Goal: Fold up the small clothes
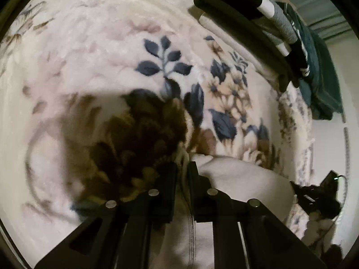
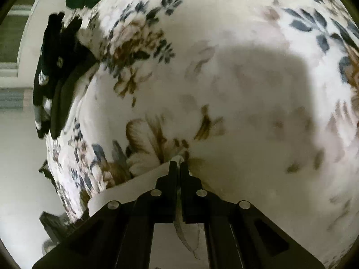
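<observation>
A small white garment (image 1: pixel 235 179) is held above a floral blanket (image 1: pixel 107 51). My left gripper (image 1: pixel 182 165) is shut on the garment's hemmed edge, and the cloth runs down between its fingers. My right gripper (image 2: pixel 178 164) is shut on another edge of the same white garment (image 2: pixel 134 186), which hangs to the left and below the fingers. The rest of the garment is hidden under both grippers.
A stack of folded dark and white clothes (image 1: pixel 258 20) lies at the blanket's far edge, with a dark green cloth (image 1: pixel 320 83) beside it. The same stack (image 2: pixel 56 78) shows at left in the right wrist view. The floral blanket (image 2: pixel 235 78) fills the rest.
</observation>
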